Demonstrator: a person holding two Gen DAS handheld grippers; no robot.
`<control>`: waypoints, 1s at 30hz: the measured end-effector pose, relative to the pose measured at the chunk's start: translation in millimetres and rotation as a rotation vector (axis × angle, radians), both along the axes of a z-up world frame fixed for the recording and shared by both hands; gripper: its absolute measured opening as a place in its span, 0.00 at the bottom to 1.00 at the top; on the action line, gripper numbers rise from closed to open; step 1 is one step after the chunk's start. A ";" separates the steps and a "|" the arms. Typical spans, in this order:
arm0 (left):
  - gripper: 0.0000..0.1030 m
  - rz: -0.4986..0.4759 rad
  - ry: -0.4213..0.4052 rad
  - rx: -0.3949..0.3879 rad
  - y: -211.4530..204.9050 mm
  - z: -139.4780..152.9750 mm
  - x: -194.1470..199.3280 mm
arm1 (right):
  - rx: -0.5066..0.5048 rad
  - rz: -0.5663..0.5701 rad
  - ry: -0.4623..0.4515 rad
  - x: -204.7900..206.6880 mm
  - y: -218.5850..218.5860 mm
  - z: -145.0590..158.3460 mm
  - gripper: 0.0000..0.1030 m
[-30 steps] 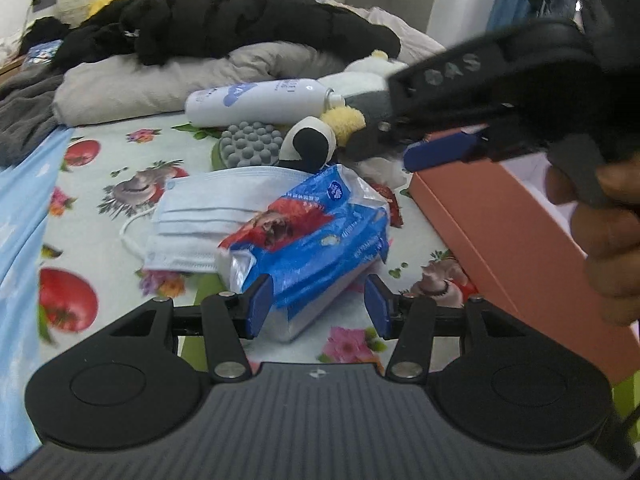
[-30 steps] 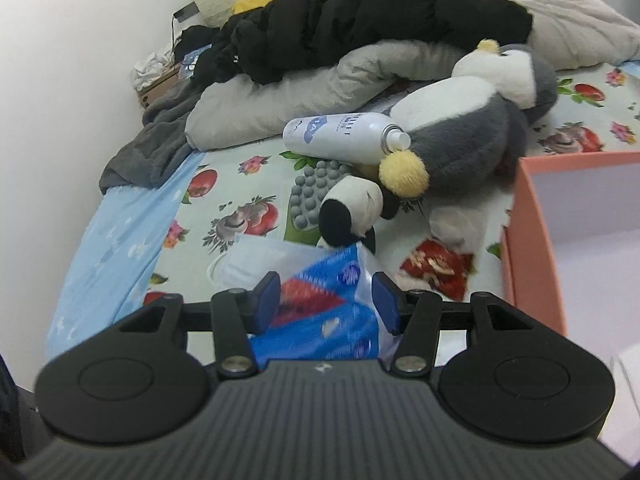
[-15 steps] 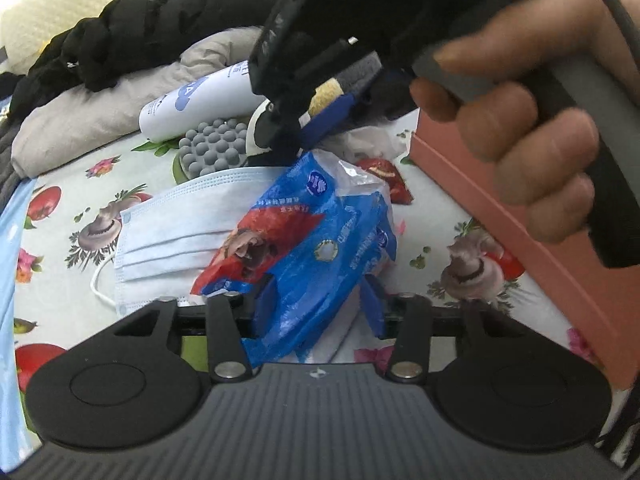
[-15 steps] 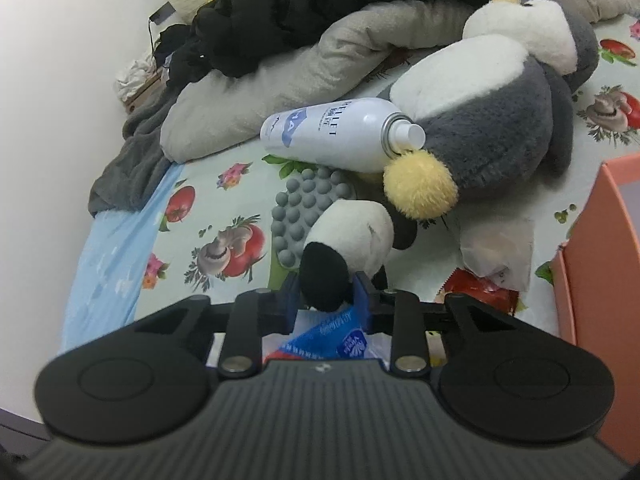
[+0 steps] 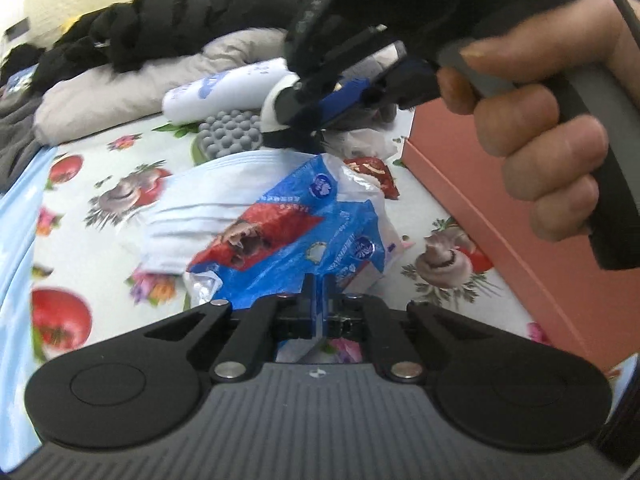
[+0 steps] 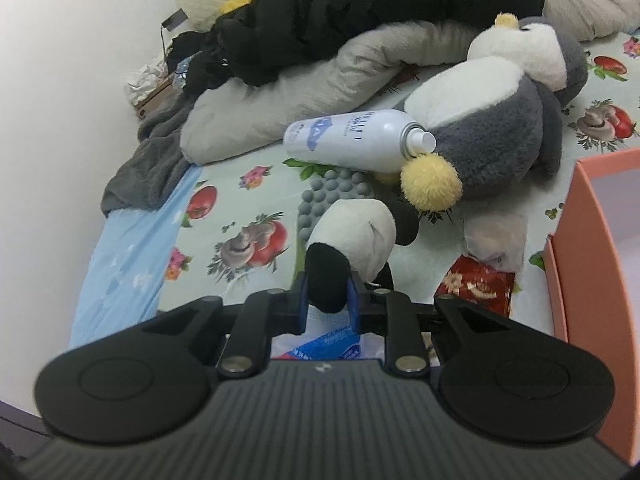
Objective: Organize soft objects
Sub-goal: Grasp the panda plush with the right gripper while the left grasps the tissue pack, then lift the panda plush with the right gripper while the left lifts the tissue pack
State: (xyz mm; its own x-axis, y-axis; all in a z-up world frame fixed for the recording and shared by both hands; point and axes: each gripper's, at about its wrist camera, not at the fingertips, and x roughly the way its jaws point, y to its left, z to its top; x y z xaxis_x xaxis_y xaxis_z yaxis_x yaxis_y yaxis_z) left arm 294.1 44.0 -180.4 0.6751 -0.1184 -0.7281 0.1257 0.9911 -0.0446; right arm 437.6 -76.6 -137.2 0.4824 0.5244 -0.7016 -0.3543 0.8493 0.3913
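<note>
While the left gripper [image 5: 319, 294] pinches the blue tissue pack [image 5: 296, 236] lying beside the orange box [image 6: 592, 248], the right gripper [image 6: 327, 300] is closing on the small panda plush [image 6: 352, 240] just beyond the pack. Nothing shows inside that box; penguin plush [image 6: 500, 120] and face mask [image 5: 208, 204] wait.

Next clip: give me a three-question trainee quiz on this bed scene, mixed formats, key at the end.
1. True or false: the white spray bottle stands upright.
2. What is between the right gripper fingers? A) face mask B) the small plush toy's black tip C) red packet
3. Fill in: the left gripper is shut on the blue ____ pack.

Key: 1 false, it lies on its side against the penguin plush. 2 B; the fingers are closing on it. 3 tissue.
</note>
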 end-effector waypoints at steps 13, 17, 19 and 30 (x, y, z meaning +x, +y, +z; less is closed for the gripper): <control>0.02 0.119 -0.050 -0.065 -6.1 54.1 -105.8 | -0.002 -0.012 -0.093 -89.0 -28.4 58.8 0.22; 0.02 0.157 -0.041 -0.087 -5.9 59.3 -136.8 | -0.022 -0.016 -0.109 -118.5 -39.3 64.4 0.22; 0.02 0.178 -0.032 -0.100 -6.1 57.7 -149.9 | -0.028 -0.019 -0.105 -133.1 -46.2 62.5 0.22; 0.02 0.287 0.044 -0.173 5.1 28.9 -182.2 | -0.113 -0.023 0.017 -198.7 -71.3 5.4 0.22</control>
